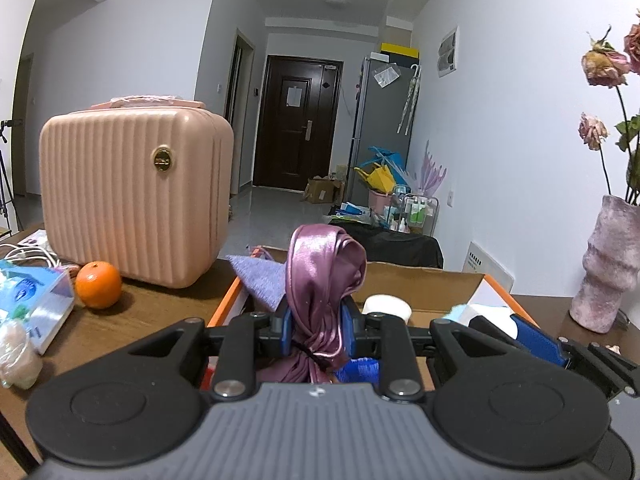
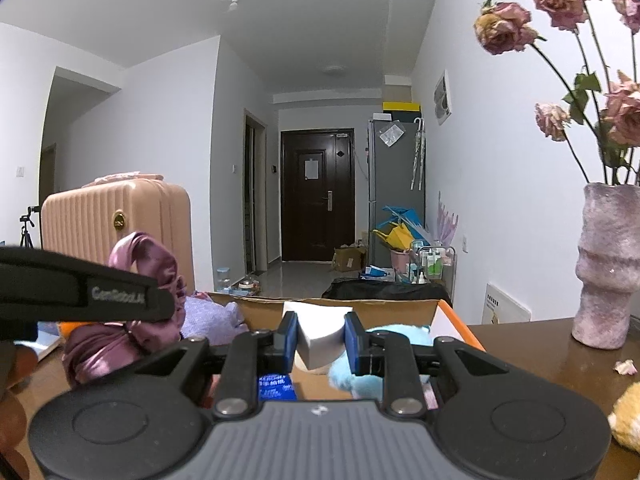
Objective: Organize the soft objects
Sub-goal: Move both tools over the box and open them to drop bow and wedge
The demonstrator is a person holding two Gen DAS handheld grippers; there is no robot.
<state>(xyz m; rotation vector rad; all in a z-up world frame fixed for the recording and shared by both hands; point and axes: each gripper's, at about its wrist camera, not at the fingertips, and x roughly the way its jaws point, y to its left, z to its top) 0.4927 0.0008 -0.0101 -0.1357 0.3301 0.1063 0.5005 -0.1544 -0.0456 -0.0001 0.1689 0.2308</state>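
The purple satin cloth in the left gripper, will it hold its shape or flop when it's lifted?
Likely floppy: the satin cloth droops in loose folds above the left gripper. Its glossy sheen suggests slipperiness. The band tied round it probably keeps it bundled.

1. Scarf (image 1: 326,276): glossy purple satin cloth.
2. Case (image 1: 134,192): ribbed pink plastic, slight sheen.
3. Desk (image 1: 160,312): dark wood grain, smooth.
4. Box (image 2: 340,306): matt brown cardboard.
5. Vase (image 2: 608,264): rough, matt, pinkish.
6. Towel (image 1: 260,280): fuzzy lilac cloth.
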